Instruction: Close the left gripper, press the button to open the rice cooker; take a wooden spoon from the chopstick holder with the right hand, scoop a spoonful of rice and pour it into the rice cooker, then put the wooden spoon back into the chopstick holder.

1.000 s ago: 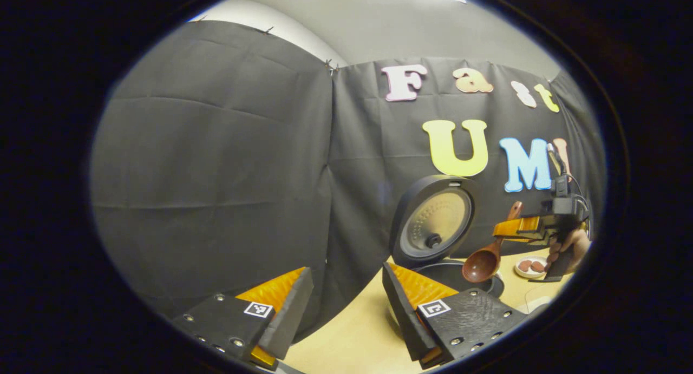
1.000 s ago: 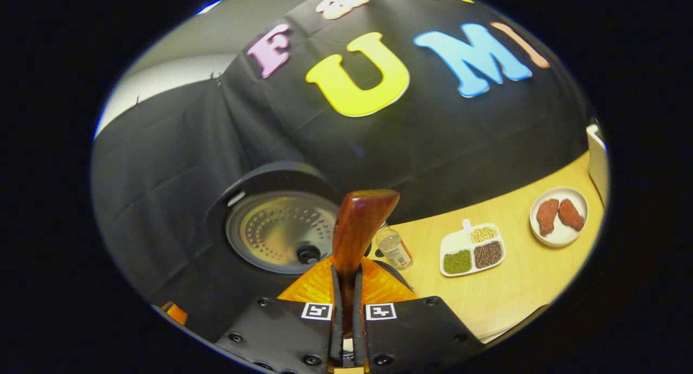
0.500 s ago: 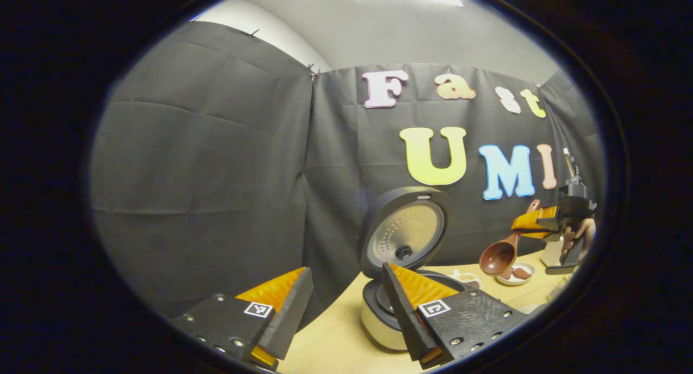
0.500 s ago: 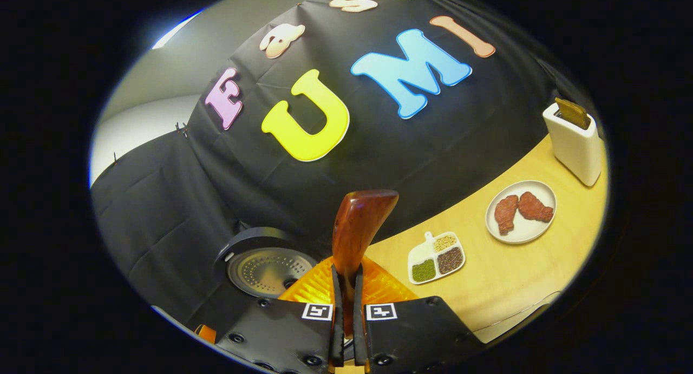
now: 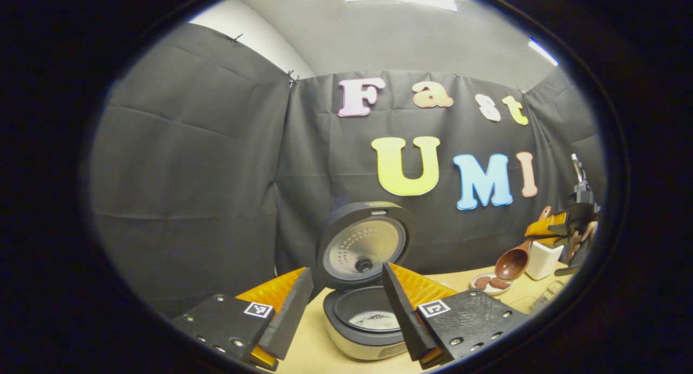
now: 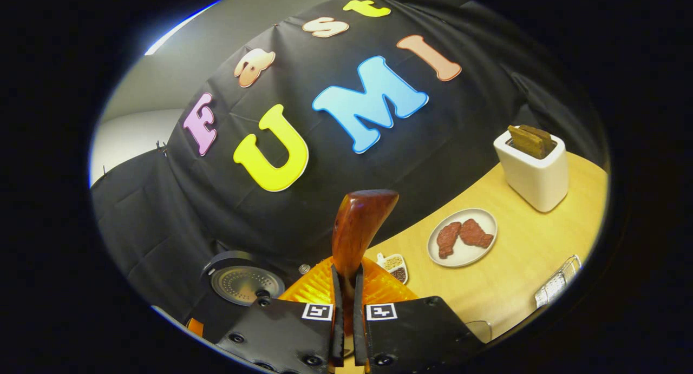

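Spoon [image 6: 357, 228] sits clamped upright in the right claw [image 6: 346, 287], holder [image 6: 533, 165] ahead to its right: keep it vertical, lower slowly; left claw [image 5: 346, 303] gapes before cooker [image 5: 363, 320].

The round dark rice cooker [image 5: 364, 314] is sitting wide open, its raised lid [image 5: 364, 243] blocking the back. Bare wooden tabletop [image 6: 514, 276] is lying open between the white plate of meat [image 6: 462, 237] and the white boxy holder [image 6: 533, 165].
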{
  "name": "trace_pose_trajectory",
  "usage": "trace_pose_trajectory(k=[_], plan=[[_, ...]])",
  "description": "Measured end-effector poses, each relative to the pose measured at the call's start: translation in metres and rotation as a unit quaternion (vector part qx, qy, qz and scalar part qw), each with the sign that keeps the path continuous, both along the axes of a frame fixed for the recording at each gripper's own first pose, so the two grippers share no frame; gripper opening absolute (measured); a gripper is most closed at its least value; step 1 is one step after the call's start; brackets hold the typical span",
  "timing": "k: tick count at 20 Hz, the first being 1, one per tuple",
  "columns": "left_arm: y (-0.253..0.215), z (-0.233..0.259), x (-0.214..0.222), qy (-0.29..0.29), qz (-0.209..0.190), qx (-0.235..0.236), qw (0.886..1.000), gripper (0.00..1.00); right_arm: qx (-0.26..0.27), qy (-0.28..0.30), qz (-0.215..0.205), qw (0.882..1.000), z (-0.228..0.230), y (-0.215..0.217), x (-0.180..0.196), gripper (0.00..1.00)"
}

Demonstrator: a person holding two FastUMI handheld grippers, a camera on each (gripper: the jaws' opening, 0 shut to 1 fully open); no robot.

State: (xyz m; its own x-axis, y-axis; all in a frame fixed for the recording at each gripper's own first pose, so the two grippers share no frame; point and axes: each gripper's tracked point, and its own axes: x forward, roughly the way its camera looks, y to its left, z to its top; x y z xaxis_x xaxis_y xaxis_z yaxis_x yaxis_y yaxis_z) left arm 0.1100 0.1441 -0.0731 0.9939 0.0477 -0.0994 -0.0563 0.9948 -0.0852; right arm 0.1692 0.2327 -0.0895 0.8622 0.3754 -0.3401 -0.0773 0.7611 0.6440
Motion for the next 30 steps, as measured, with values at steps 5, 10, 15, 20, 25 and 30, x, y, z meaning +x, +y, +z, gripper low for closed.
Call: trace_pose_trajectory(k=[5, 10, 15, 20, 25, 30], plan=[[-0.031, 0.011, -0.005, -0.007, -0.017, -0.001, 1.0, 0.81, -0.02, 0.005, -0.036, 0.999, -0.007, -0.066, -0.01, 0.08], [-0.063, 0.017, -0.01, -0.012, -0.031, -0.001, 0.999, 0.82, -0.05, 0.008, -0.063, 0.997, -0.014, -0.121, -0.024, 0.08], [-0.094, 0.026, -0.015, -0.013, -0.046, 0.001, 0.999, 0.82, -0.078, 0.013, -0.091, 0.993, -0.025, -0.174, -0.035, 0.08], [-0.114, 0.034, -0.023, -0.017, -0.055, 0.006, 0.998, 0.82, -0.128, 0.023, -0.103, 0.986, -0.049, -0.212, -0.051, 0.08], [-0.122, 0.044, -0.032, -0.021, -0.054, 0.018, 0.998, 0.82, -0.179, 0.034, -0.096, 0.979, -0.08, -0.229, -0.063, 0.09], [-0.118, 0.046, -0.04, -0.019, -0.045, 0.027, 0.998, 0.82, -0.206, 0.053, -0.08, 0.974, -0.114, -0.232, -0.071, 0.08]])
